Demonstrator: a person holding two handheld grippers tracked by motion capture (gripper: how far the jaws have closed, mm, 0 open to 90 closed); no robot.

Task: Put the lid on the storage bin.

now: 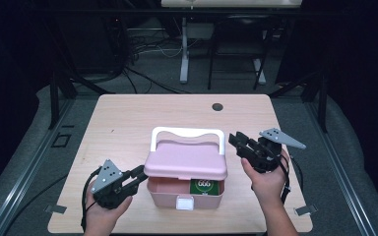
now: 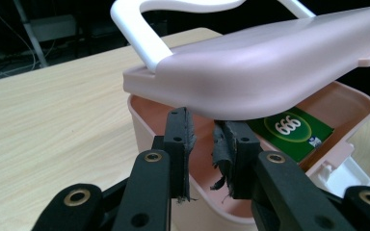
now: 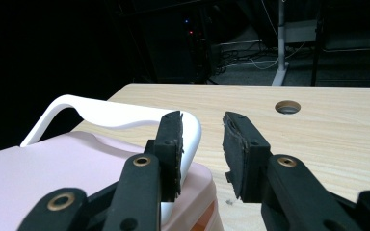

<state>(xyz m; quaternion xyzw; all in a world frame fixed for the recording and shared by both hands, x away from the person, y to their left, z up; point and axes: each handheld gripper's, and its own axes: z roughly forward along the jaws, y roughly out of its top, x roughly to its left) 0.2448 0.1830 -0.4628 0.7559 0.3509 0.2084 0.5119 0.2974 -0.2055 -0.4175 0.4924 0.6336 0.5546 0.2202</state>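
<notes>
The half-raised pink lid (image 1: 187, 160) hides most of the box (image 1: 184, 194) interior. Left gripper (image 2: 204, 144): narrow gap, nothing clamped. Right gripper (image 3: 201, 144): apart, empty.

A pink lidded box (image 1: 184, 189) with a white handle (image 1: 187, 133) sits on the table, lid (image 1: 186, 160) half-raised.

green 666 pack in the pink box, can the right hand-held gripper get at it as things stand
Probably not. The pink lid hangs low over the box, leaving a narrow front gap where the green pack shows. The right hand-held gripper sits beside the white handle, above and behind that gap, jaws apart and empty.
</notes>
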